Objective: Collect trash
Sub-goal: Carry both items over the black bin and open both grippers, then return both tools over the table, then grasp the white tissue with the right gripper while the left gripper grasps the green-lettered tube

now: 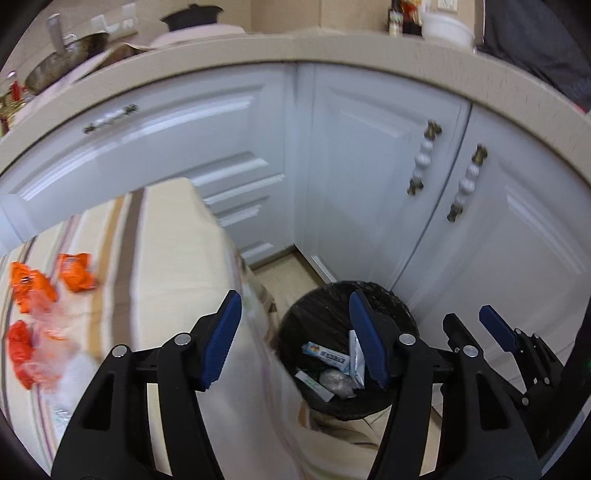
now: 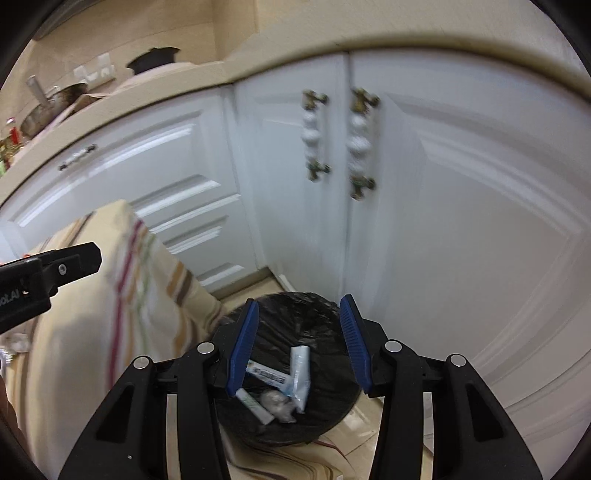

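Note:
A black-lined trash bin (image 1: 399,306) stands on the floor by the table corner; it also shows in the right wrist view (image 2: 317,306). Several white and silver wrappers (image 2: 299,373) lie inside it. Orange wrappers (image 1: 75,271) and clear plastic (image 1: 48,332) lie on the striped tablecloth (image 1: 162,258) at the left. My left gripper (image 1: 295,332) is open and empty, above the table edge and the bin. My right gripper (image 2: 299,332) is open and empty, directly above the bin; it also shows in the left wrist view (image 1: 476,325).
White cabinet doors with beaded handles (image 1: 421,162) stand close behind the bin. A beige countertop (image 1: 332,48) above holds a pot (image 1: 66,62), bottles and a white bowl (image 1: 447,26). The left gripper's tip (image 2: 74,262) shows at the left of the right wrist view.

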`<state>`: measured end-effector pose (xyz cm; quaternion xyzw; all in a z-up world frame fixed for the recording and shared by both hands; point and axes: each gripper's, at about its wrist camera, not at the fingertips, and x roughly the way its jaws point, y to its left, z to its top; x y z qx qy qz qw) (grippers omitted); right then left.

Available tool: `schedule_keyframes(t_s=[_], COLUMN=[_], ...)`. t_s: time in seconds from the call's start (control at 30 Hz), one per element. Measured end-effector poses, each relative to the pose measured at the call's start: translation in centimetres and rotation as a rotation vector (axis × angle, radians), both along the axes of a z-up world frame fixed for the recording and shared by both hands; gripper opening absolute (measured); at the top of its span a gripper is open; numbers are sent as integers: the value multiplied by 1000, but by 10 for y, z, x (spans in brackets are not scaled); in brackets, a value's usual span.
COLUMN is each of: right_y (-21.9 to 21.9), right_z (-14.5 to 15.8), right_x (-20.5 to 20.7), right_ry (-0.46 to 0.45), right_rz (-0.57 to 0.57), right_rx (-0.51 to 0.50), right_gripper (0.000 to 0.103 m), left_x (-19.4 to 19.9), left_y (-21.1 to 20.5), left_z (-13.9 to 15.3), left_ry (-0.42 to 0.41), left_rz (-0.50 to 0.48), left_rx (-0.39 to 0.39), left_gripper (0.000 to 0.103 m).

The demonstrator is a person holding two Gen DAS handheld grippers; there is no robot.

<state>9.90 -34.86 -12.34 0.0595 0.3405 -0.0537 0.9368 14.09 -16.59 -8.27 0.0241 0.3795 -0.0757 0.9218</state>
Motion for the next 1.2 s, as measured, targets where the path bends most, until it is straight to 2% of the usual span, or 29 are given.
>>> schedule_keyframes(t_s=[0.2,0.4,0.73,0.97,1.2], right_y=[48,107,197,235,256], right_z=[29,44,48,43,36], right_x=[-16,-23,-28,-24,-19], right_ry=[-41,-54,-26,13,54], right_rz=[114,250,438,500,512], right_rx=[9,32,40,47,20], right_gripper=[46,46,46,48,49], left_x=[-29,-59,-103,-123,-129], left_y=[65,141,261,308,329], left_z=[24,38,32,22,16], left_ry=[-31,-58,-25,-2,-6], left_rz=[97,237,489,575,610], left_rx=[-7,34,68,55,54], left_gripper=[60,60,60,60,60])
